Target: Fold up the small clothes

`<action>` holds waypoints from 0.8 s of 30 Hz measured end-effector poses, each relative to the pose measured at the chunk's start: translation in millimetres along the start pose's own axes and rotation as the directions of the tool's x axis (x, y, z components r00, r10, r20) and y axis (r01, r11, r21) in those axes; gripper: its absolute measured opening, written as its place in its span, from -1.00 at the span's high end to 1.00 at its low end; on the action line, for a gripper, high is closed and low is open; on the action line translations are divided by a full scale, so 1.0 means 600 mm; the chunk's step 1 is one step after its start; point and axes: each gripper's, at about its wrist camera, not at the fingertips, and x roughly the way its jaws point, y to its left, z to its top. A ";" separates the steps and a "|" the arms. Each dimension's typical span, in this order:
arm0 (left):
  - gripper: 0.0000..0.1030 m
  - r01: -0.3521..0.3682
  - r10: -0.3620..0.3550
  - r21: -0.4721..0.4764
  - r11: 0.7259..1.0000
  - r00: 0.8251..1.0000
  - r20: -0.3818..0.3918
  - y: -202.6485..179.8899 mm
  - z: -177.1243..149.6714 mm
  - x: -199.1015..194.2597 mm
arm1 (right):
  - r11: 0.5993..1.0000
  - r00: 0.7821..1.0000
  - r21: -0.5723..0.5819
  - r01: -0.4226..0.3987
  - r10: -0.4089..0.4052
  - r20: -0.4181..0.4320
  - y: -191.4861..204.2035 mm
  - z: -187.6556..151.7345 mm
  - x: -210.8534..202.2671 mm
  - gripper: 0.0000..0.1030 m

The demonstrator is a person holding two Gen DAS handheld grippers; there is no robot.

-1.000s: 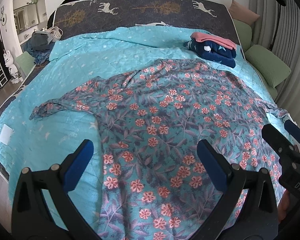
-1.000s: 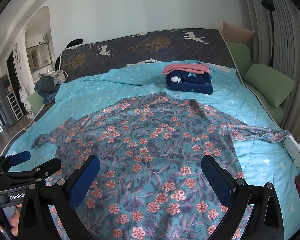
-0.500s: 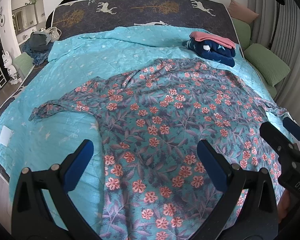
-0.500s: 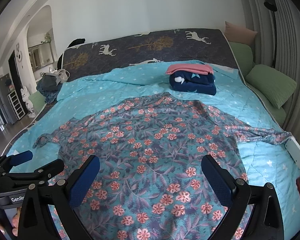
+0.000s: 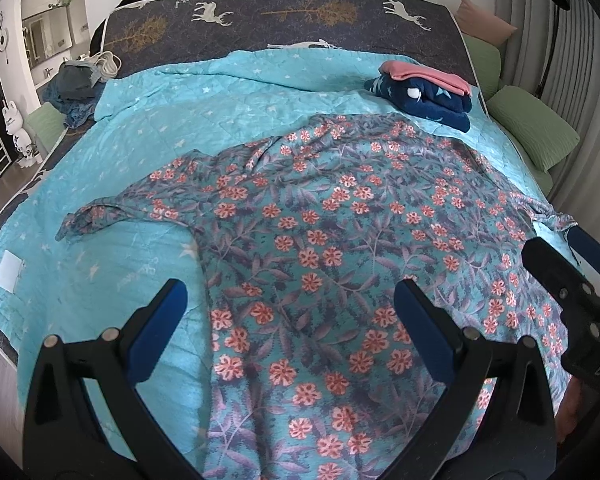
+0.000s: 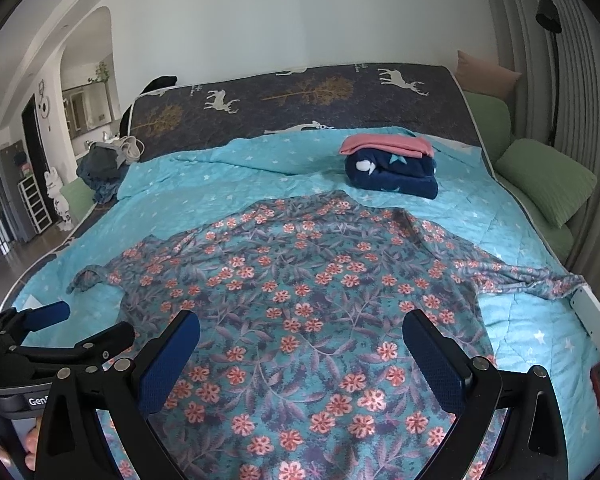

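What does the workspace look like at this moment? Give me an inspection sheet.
Surface: bed with teal quilt, deer-print mattress bare at the head.
Job's things: floral garment spread flat, sleeves out to both sides; folded stack, pink on navy, behind it.
Clutter: dark clothes heap at the far left corner; white power strip on the right edge.
Grippers: left gripper and right gripper open, above the near hem, holding nothing.
Cables: cord at the power strip.
Surroundings: green pillows and a floor lamp on the right, doorway on the left.
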 end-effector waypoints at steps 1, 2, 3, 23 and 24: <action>-0.99 0.002 -0.002 0.000 1.000 1.000 -0.001 0.001 0.000 0.002 | 1.000 1.000 -0.002 0.001 -0.001 -0.003 0.001 0.000 0.001 -1.00; -0.99 0.003 -0.003 -0.001 1.000 1.000 -0.001 0.002 -0.001 0.002 | 1.000 1.000 -0.004 0.003 -0.003 -0.004 0.002 0.000 0.002 -1.00; -0.99 0.004 -0.004 -0.002 1.000 1.000 -0.002 0.003 -0.001 0.003 | 1.000 1.000 -0.005 0.003 -0.003 -0.006 0.002 0.000 0.003 -1.00; -0.99 0.018 -0.019 -0.013 1.000 0.999 -0.029 0.012 -0.007 0.016 | 1.000 0.999 0.015 0.013 -0.013 -0.034 0.002 -0.009 0.014 -1.00; -0.99 0.019 -0.019 -0.015 1.000 0.999 -0.032 0.013 -0.008 0.018 | 1.000 0.999 0.015 0.014 -0.014 -0.033 0.002 -0.009 0.014 -1.00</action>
